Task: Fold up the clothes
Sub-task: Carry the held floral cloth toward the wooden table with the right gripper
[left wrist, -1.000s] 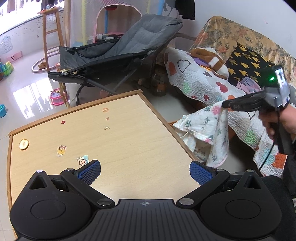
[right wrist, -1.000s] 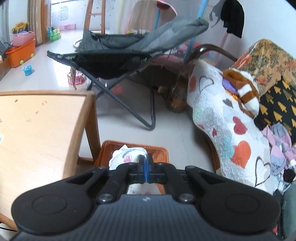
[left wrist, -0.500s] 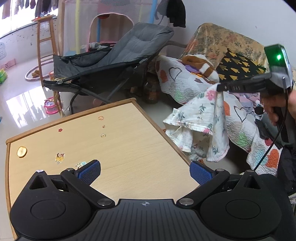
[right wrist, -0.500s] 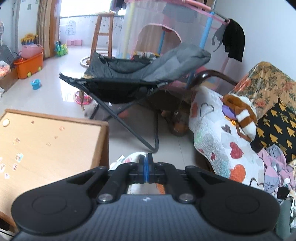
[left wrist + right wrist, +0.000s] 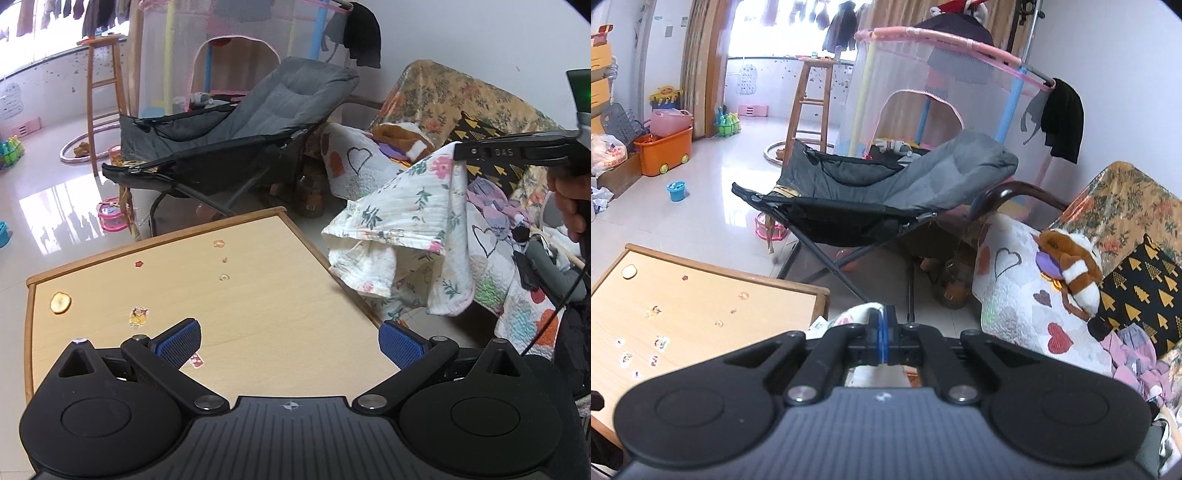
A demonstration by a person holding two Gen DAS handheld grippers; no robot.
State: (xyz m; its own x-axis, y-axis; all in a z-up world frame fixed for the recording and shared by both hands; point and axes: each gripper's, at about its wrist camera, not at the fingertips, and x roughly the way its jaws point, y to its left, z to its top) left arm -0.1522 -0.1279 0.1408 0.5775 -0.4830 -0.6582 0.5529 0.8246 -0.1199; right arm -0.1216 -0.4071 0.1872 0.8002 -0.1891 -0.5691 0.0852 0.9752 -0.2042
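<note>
Your left claw [image 5: 290, 338] sits wide open over the table [image 5: 258, 295]; only flat stickers [image 5: 138, 316] lie on its top. Off the table's right edge the floral cloth [image 5: 402, 221] hangs from your right claw [image 5: 882, 334], blocking that side. Behind it stands the sofa [image 5: 461, 107]; the folding chair [image 5: 236, 140] stands past the far edge.

- A white garment [image 5: 402, 221] printed with pink flowers and green sprigs is seen hanging in the air, pinched at one upper corner.
- Its crumpled folds are draped downward just beyond the tabletop's right edge, off the table.
- Pink trim is seen along its lower hem.
</note>
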